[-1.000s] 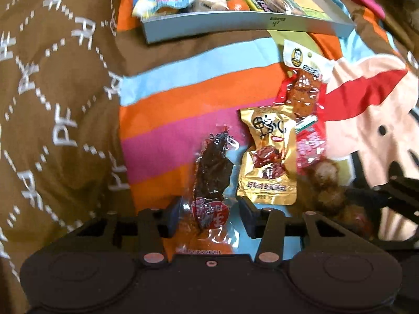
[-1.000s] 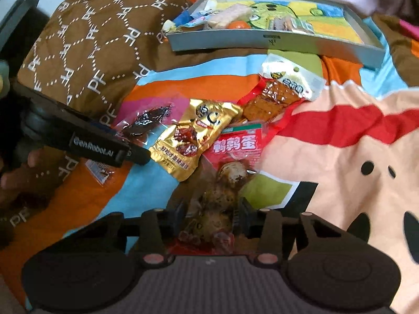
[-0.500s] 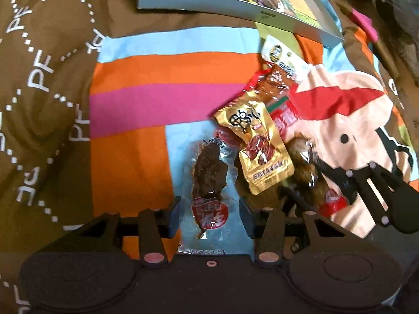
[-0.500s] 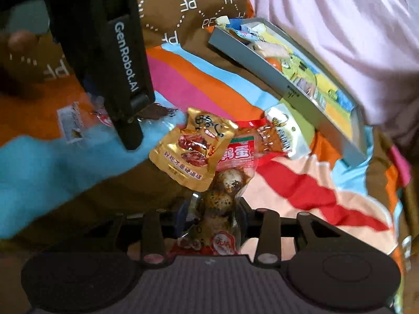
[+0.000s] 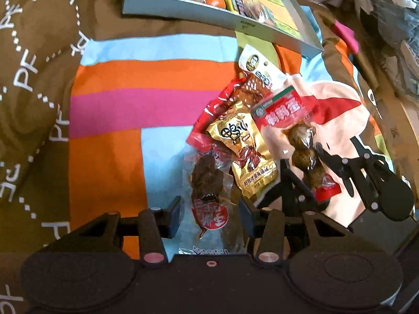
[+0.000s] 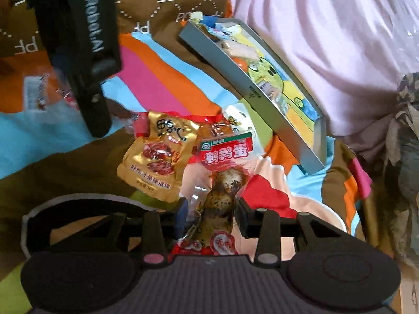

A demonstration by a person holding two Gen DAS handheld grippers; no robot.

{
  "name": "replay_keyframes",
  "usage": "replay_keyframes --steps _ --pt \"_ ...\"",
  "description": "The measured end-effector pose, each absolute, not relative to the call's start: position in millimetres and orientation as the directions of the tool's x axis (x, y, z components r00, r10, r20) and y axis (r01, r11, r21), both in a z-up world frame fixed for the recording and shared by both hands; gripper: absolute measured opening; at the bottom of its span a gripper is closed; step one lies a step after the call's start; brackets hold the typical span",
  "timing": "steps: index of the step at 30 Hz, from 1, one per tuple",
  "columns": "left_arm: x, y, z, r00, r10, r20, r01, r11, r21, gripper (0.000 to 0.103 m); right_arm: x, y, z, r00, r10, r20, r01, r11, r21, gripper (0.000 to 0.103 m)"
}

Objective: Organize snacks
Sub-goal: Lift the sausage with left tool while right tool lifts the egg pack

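My left gripper [image 5: 209, 214] is shut on a clear packet of dark dried meat [image 5: 208, 180] with a red label. My right gripper [image 6: 210, 216] is shut on a quail egg packet [image 6: 222, 191] with a red header; it also shows in the left wrist view [image 5: 301, 146]. A gold snack packet [image 5: 243, 151] lies between them and shows in the right wrist view [image 6: 157, 157]. A red and white tofu packet [image 5: 251, 81] lies behind it. The grey tray [image 5: 209, 13] holding several snacks sits at the far side and shows in the right wrist view [image 6: 230, 70].
Everything lies on a striped, colourful blanket [image 5: 146, 83]. A brown patterned cushion [image 5: 31, 65] rises on the left. Pink bedding [image 6: 327, 26] lies beyond the tray. The left gripper's body [image 6: 81, 39] fills the upper left of the right wrist view.
Both grippers have lifted their packets off the blanket and swung round. The quail egg packet now hangs free with its red header showing. The tray looks nearer in both views.
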State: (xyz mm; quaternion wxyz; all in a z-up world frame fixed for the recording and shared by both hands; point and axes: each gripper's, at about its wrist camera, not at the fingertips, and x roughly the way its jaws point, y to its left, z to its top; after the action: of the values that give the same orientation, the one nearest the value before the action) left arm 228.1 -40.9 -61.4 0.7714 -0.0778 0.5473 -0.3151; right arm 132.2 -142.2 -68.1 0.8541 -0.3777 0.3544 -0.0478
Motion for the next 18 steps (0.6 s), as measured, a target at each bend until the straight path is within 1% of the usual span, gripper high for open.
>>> replay_keyframes --steps 9,18 --pt "228.1 -35.2 -58.1 0.179 -0.627 -0.758 0.373 0.756 -0.538 0.047 129.7 -145.9 -57.6 0.761 -0.353 -0.545 -0.146 0.724 -0.674 0.043" --pt "223.6 -30.4 -51.2 0.171 -0.655 -0.736 0.363 0.736 -0.571 0.047 130.0 -146.5 -52.6 0.783 -0.342 -0.519 -0.120 0.736 -0.667 0.043"
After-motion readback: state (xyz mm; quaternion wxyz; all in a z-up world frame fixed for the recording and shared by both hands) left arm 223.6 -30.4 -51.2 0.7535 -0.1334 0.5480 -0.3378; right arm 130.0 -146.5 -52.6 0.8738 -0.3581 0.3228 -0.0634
